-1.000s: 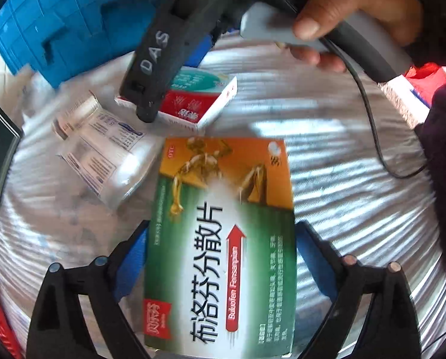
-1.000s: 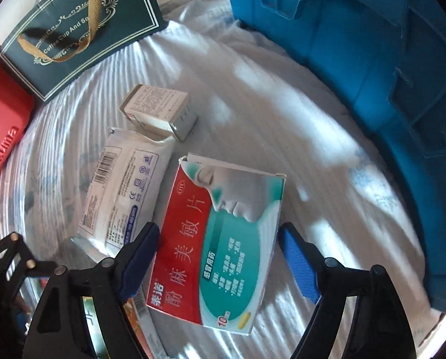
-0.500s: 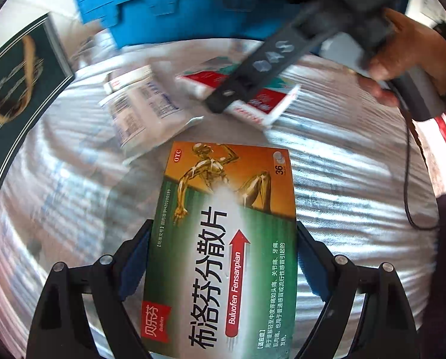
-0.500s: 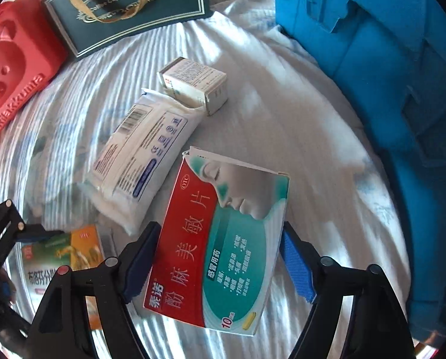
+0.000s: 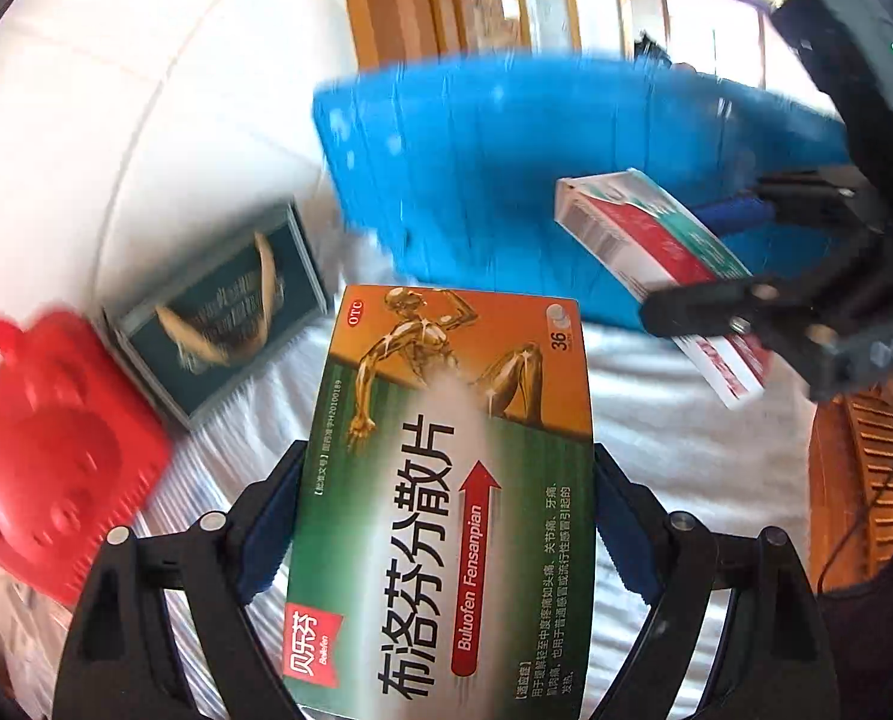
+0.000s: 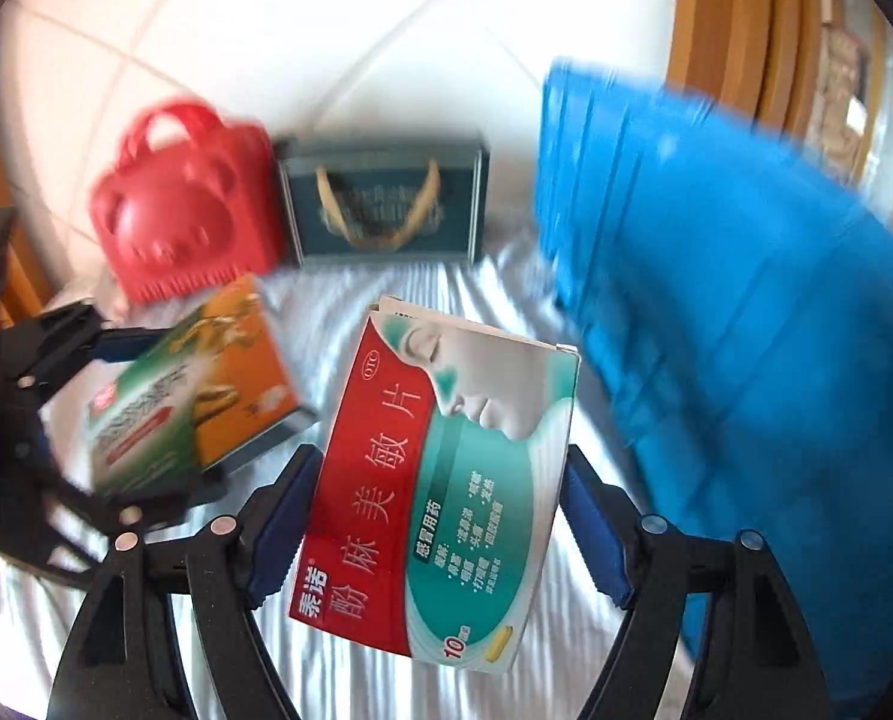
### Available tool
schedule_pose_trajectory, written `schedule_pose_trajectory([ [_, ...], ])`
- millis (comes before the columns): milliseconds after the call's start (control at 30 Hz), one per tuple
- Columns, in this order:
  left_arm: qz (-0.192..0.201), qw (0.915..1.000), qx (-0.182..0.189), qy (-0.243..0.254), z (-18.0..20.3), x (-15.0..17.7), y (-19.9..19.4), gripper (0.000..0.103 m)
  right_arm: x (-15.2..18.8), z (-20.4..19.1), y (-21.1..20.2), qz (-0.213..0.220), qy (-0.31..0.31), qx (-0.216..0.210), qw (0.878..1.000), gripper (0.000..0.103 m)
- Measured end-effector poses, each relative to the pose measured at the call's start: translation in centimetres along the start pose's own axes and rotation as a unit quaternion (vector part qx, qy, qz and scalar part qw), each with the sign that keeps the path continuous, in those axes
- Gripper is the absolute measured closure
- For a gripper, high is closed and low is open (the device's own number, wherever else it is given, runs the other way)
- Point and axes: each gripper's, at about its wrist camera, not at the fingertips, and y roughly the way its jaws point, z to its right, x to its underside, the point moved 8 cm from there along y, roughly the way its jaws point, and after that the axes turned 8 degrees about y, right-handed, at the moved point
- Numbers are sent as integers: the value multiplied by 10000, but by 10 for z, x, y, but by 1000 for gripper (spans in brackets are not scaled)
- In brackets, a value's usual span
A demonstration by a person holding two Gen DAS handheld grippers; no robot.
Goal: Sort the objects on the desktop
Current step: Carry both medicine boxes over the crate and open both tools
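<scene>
My left gripper point(image 5: 446, 510) is shut on a green and orange ibuprofen box point(image 5: 446, 480) and holds it up above the white cloth. It also shows in the right wrist view point(image 6: 194, 396), held at the left. My right gripper point(image 6: 440, 498) is shut on a red and teal cold-medicine box point(image 6: 446, 480), lifted off the cloth. That box also shows in the left wrist view point(image 5: 644, 252), at the right in front of the blue bin.
A big blue bin point(image 6: 716, 276) stands at the right, also in the left wrist view point(image 5: 536, 180). A red bear-shaped bag point(image 6: 188, 204) and a dark green gift bag point(image 6: 386, 204) stand at the back of the white cloth point(image 6: 386, 684). Tiled wall behind.
Both grippers have lifted and tilted up with their boxes. The view now faces the bags, bin and wall; the pouch and small box on the cloth are out of view.
</scene>
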Motion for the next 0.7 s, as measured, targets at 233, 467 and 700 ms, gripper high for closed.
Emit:
schedule_pose_trajectory([
  [233, 996, 9941, -100, 416, 45, -142, -29, 16, -53, 58, -142, 1423, 378, 117, 9890, 24],
  [467, 1332, 9887, -16, 690, 111, -265, 0, 15, -81, 197, -204, 2018, 1014, 948, 9695, 24],
  [700, 1209, 9904, -170, 645, 158, -350, 28, 14, -115, 313, -204, 2006, 1460, 1341, 9594, 20],
])
